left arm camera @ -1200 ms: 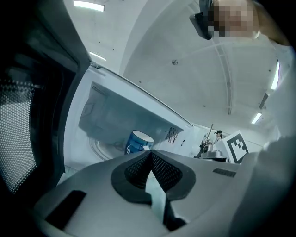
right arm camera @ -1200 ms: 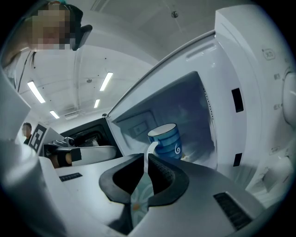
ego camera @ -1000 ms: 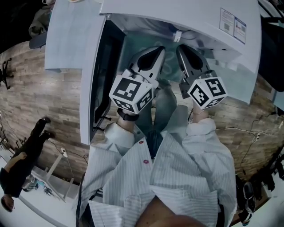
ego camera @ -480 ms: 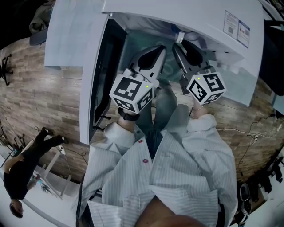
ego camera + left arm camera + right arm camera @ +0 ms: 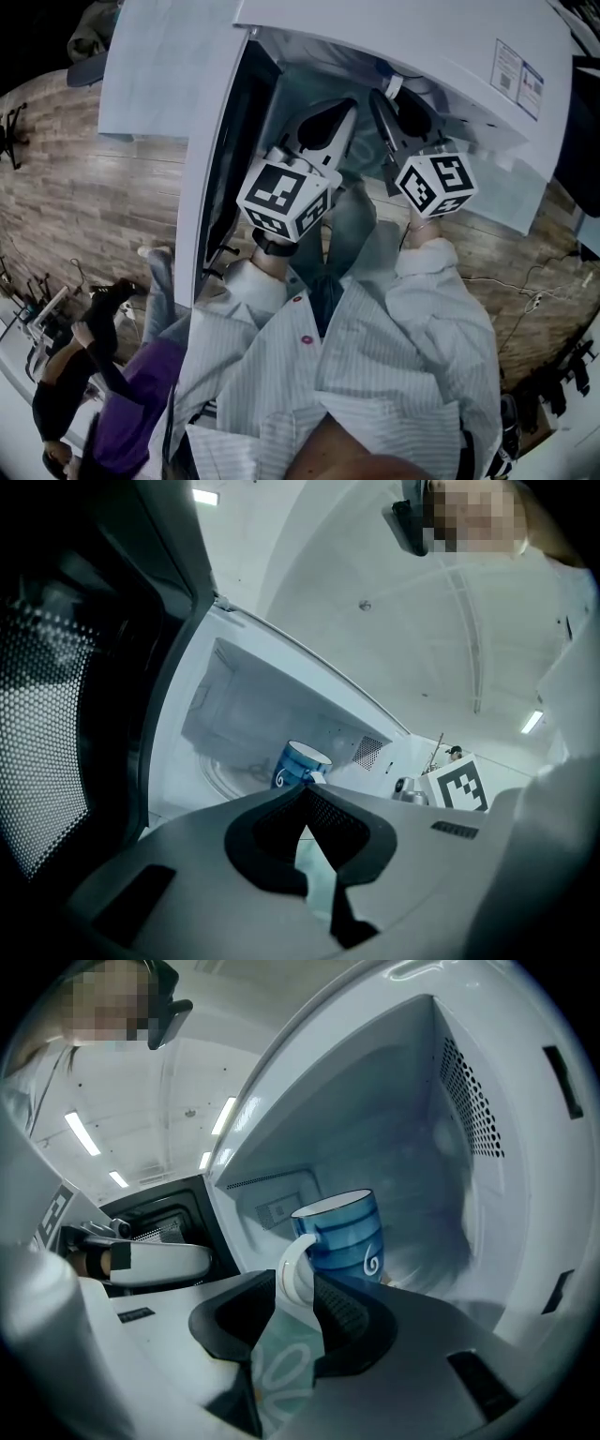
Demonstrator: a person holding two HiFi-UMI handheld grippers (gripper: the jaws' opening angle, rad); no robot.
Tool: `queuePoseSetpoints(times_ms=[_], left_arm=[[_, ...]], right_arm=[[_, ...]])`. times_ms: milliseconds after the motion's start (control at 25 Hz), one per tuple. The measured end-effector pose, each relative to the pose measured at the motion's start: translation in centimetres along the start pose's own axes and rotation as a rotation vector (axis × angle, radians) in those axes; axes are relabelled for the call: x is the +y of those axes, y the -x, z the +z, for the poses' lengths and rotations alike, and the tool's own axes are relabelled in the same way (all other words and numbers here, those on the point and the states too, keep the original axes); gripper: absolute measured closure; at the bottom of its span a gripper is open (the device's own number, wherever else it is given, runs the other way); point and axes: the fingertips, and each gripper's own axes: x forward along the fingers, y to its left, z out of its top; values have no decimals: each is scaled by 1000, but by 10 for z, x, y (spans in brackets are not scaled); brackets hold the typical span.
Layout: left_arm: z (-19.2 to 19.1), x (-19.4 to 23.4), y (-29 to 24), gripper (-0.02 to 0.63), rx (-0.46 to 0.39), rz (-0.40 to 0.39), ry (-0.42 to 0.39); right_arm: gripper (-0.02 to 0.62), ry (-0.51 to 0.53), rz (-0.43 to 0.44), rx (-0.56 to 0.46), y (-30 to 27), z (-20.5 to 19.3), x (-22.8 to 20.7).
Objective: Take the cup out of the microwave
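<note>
Reaching into the open microwave (image 5: pixel 441 1176), the right tool (image 5: pixel 296 1279) has just been spreading its jaws, with the white handle (image 5: pixel 291 1262) of the upright blue cup (image 5: pixel 345 1234) inside between them, while the left tool (image 5: pixel 306 791) hovers nearby, jaws pressed together, empty.

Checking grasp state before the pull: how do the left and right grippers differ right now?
Jaws: the left gripper has its jaws together at the tips, with nothing held. The right gripper has its jaws apart, just opened, with the white handle of the blue cup between them, unpinched.
Distance: the cup stands well beyond the left gripper but right at the right gripper.
Shared: both point into the open microwave.
</note>
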Motion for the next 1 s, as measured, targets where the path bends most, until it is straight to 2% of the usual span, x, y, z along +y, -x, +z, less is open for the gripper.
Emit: queuePoseSetpoints(times_ms=[440,840,1000], left_arm=[[-4,9,2,598,8,-6,14],[4,13,7,598,-8,0,20],[8,10,11,598,-18,-3,18]], right_arm=[[466,37,54,-25,-17,0,12],[509,144,52,-31,-15,8,22],[520,147,65,-35,-12,13,30]])
